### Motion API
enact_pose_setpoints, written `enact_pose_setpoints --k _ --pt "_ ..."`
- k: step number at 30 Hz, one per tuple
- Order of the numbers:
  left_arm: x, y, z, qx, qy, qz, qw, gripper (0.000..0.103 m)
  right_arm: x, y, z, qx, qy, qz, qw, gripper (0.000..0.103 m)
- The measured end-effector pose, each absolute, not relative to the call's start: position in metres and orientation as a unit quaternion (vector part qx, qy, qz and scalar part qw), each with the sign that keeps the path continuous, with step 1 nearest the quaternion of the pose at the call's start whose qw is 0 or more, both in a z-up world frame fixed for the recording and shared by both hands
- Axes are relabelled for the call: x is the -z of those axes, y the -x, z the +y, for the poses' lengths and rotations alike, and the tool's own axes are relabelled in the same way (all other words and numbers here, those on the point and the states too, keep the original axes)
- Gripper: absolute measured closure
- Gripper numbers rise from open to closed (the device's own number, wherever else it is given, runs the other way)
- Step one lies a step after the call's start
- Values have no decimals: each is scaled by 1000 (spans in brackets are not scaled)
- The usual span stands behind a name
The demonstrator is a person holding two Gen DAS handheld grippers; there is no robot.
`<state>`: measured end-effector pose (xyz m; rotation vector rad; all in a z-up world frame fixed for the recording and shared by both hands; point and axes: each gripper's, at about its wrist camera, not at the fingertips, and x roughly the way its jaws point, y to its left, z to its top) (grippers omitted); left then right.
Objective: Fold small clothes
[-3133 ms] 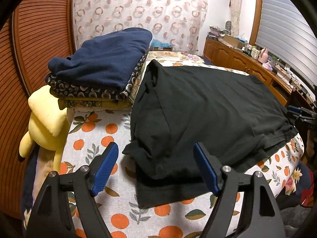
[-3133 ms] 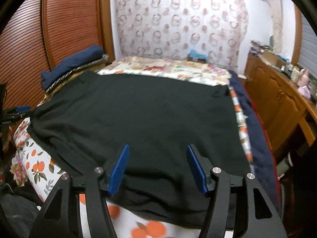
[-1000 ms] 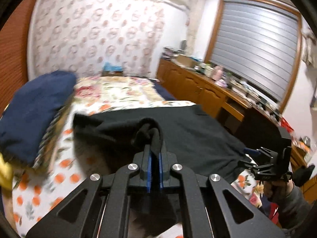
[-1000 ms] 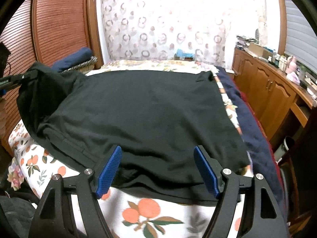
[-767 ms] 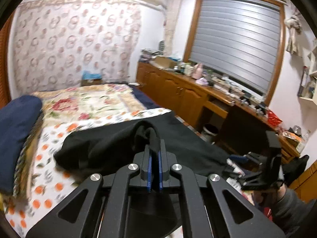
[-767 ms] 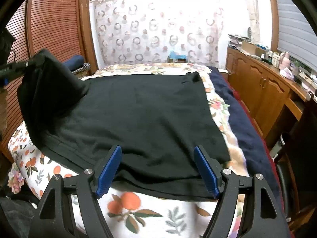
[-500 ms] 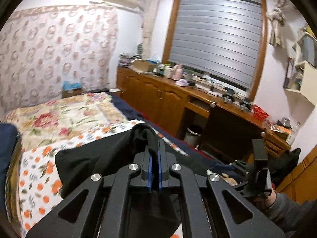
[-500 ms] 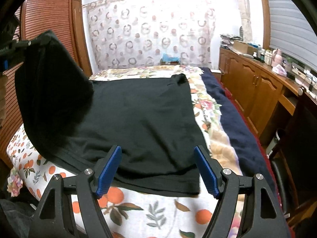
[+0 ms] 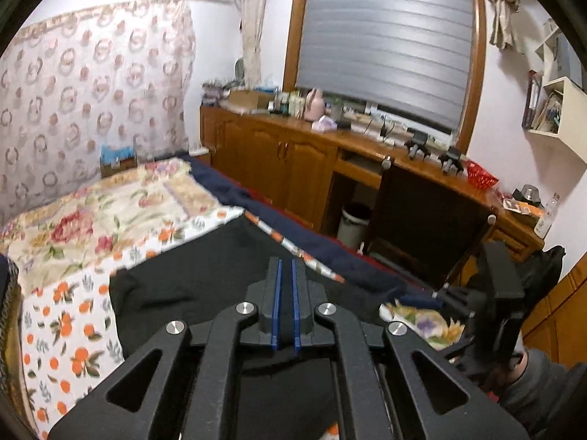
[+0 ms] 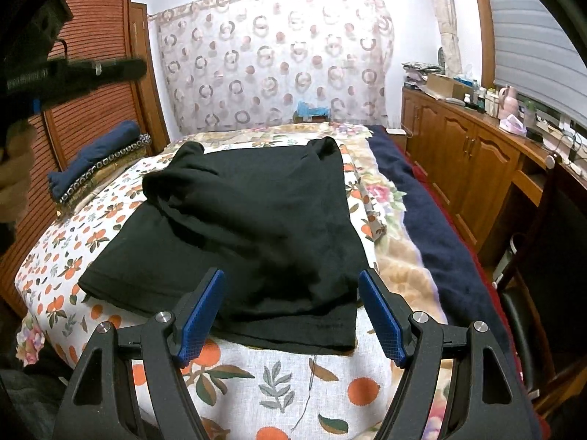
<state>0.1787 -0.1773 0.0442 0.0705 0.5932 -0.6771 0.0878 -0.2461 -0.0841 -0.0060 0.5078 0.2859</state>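
with its left side already folded across the middle, the black garment lies on the bed; more folds remain. left tool has just parted slightly, nothing between; right tool gapes empty above the hem.

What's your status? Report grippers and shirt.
Left gripper just opening, nothing between jaws. Right gripper open over near hem. Black shirt one side folded over, rumpled, on bed. Nothing on it.
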Motion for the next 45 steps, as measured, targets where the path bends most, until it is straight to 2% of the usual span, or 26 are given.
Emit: enact_pose_setpoints --k 1,3,5,7,9,25,45 --pt "-41 -178 -174 322 -33 290 901 77 84 -88 -245 -141 4 251 958 26" --pt "-37 -176 -164 311 -33 289 905 61 82 -89 -248 -140 4 251 958 26" --pt "-32 -175 -150 301 -28 291 908 54 81 -92 -248 -142 4 250 958 26" --pt "-27 -173 -136 290 -24 295 910 30 81 -94 -247 -145 6 251 957 26" --pt "-21 -168 -123 276 -23 293 915 22 82 -98 -245 -146 11 254 956 26" --pt "2 -143 -38 171 11 297 940 22 61 -129 -193 -191 59 246 948 26" --pt "27 -134 -3 140 24 317 938 22 52 -184 -107 -269 160 270 911 26"
